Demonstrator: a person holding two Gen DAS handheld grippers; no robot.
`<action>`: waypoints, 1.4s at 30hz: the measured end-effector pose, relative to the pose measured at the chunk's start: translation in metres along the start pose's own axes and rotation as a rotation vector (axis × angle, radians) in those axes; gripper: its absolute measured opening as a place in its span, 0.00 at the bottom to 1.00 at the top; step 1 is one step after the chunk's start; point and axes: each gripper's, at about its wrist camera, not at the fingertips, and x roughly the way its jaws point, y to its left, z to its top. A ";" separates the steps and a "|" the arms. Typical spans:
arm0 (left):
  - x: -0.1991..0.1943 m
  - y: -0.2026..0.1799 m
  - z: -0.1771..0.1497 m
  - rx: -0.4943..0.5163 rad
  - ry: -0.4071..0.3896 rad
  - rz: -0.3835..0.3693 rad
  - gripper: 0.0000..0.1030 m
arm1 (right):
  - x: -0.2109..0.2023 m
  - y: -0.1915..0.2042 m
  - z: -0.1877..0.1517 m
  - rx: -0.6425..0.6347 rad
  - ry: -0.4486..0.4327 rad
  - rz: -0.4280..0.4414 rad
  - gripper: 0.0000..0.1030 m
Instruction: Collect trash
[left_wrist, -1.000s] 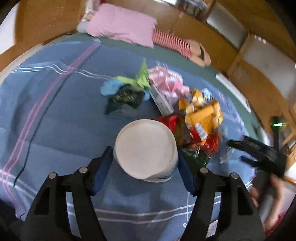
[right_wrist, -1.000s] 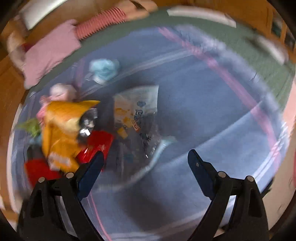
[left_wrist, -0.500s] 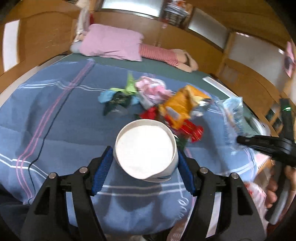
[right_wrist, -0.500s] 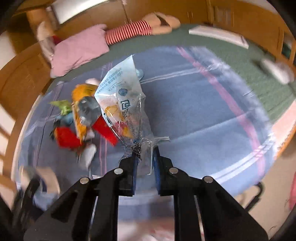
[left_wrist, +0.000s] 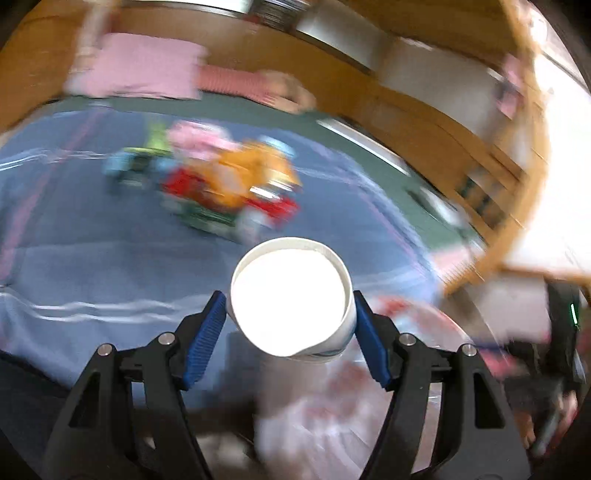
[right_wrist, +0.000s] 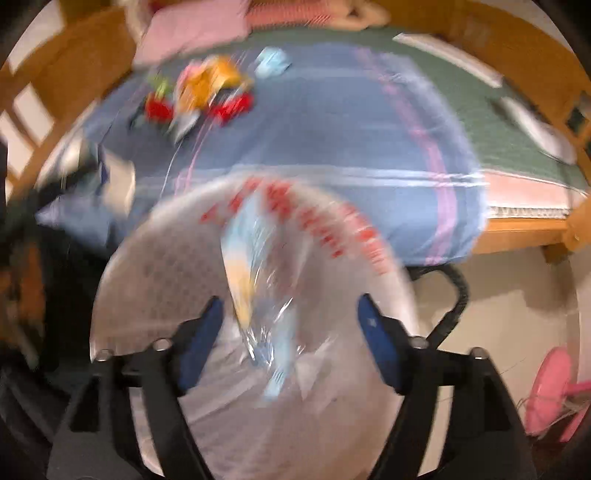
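My left gripper (left_wrist: 290, 314) is shut on a white paper cup (left_wrist: 290, 299), its blue pads pressing both sides, above the edge of the blue blanket (left_wrist: 92, 240). Further back on the blanket lies a blurred pile of trash (left_wrist: 229, 184), seen also from the right wrist (right_wrist: 207, 92). My right gripper (right_wrist: 290, 314) hangs over a bin lined with a clear bag with red print (right_wrist: 166, 280). Its jaws are opening. A clear plastic wrapper (right_wrist: 255, 280) hangs loose between them and touches neither pad.
A pink pillow (left_wrist: 144, 66) and a striped bolster (left_wrist: 232, 81) lie at the head of the wooden-framed bed. On the floor to the right stand a pink fan (right_wrist: 550, 391) and a black cable (right_wrist: 458, 295). The bin bag (left_wrist: 332, 406) shows under the cup.
The right gripper closed on the clear wrapper, swung it off the bed to over the lined bin and let it go. The left gripper carried the cup towards the bed's edge and the bin.
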 end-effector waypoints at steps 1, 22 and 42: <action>0.000 -0.014 -0.003 0.048 0.012 -0.030 0.66 | -0.012 -0.012 0.005 0.060 -0.053 0.014 0.75; -0.009 0.039 0.039 0.062 -0.165 0.456 0.93 | 0.001 0.037 0.066 0.234 -0.150 0.063 0.87; -0.023 0.132 0.042 -0.366 -0.116 0.627 0.95 | 0.202 0.181 0.213 0.125 0.033 -0.073 0.82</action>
